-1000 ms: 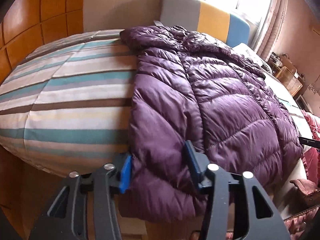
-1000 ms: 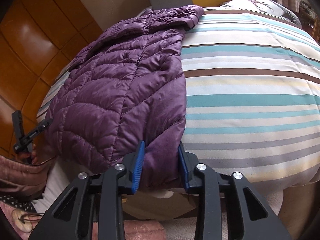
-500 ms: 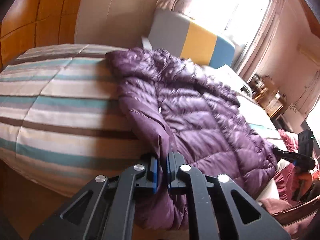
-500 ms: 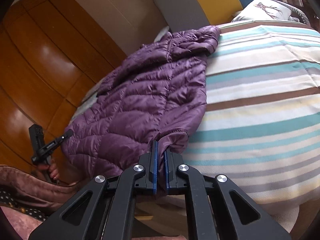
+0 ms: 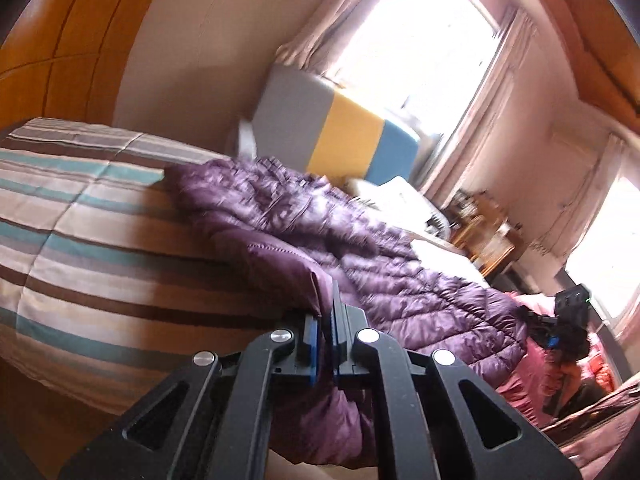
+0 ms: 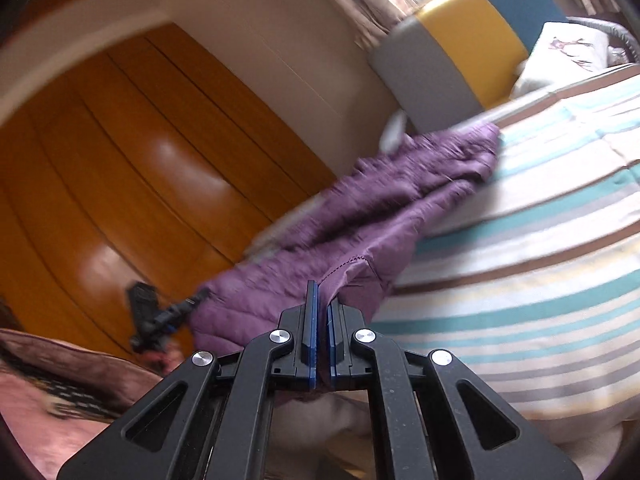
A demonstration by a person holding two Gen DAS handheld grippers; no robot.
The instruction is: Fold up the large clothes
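- Striped bedding (image 5: pixel 80 248) in teal, brown and cream covers a bed, with wooden wardrobe doors (image 6: pixel 132 168) on one side and a bright window (image 5: pixel 416 40) with pale curtains behind.
- At the head of the bed stands a headboard (image 5: pixel 340 136) in grey, yellow and blue panels; a white pillow (image 6: pixel 568 56) lies beside it.
- A purple quilted jacket (image 5: pixel 380 264) lies spread lengthwise along the bed on top of the striped cover, its hood end toward the headboard.
- The left gripper (image 5: pixel 325 344) is clenched on the jacket's near hem corner, with a fold of purple fabric pinched between the blue pads and raised off the bedding.
- The right gripper (image 6: pixel 322 344) is likewise clamped on the opposite hem corner, fabric rising out of the closed jaws.
- Each gripper shows small at the edge of the other's view, at the far bottom corner of the jacket.
- Pink fabric (image 5: pixel 536 368) sits low beside the bed.
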